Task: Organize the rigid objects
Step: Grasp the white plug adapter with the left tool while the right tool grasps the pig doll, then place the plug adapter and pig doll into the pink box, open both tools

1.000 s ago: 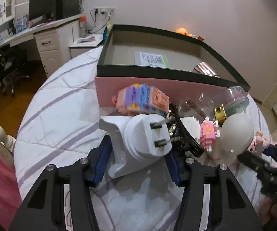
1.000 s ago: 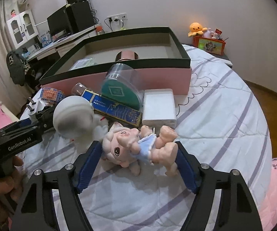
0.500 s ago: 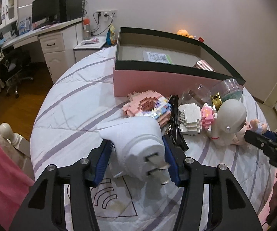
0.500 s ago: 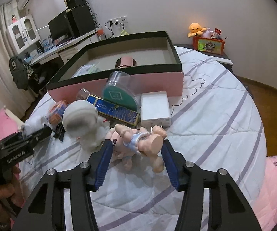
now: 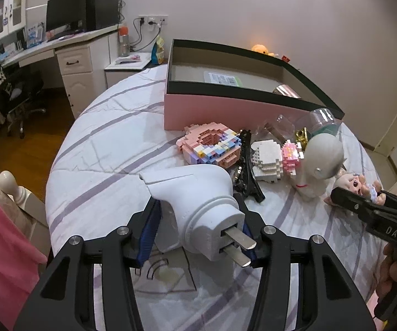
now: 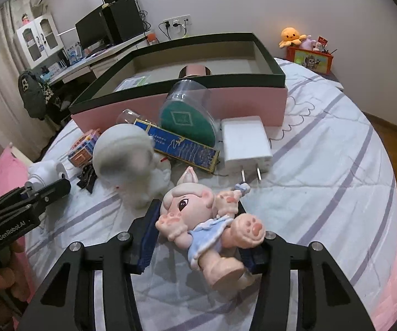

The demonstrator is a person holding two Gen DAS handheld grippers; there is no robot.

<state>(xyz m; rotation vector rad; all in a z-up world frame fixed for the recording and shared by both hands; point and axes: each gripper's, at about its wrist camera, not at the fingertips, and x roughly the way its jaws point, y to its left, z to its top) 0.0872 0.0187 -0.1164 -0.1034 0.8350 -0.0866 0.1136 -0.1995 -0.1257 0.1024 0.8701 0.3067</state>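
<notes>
The round bed (image 5: 110, 143) under its striped white cover carries everything, and at its far side stands the big pink box (image 6: 226, 102) with the dark rim, open, holding little besides a label and a copper-coloured roll. In front of the box lies the unsorted pile: a grey-white figurine (image 6: 124, 154), a flat white charger (image 6: 246, 140), a pink brick model (image 5: 212, 144) and a black hair clip (image 5: 249, 176). The left gripper (image 5: 198, 230) is clamped on a white plug adapter (image 5: 198, 201), which a second ago sat among the pile and is now lifted clear of it, drawn back toward the camera. The right gripper (image 6: 198, 240) has just been closing its jaws, and its blue pads now press both sides of the small pink doll (image 6: 204, 220), which was lying loose on the cover between wide jaws a second ago. Both hands seem loaded, so the carry to the box likely comes next.
</notes>
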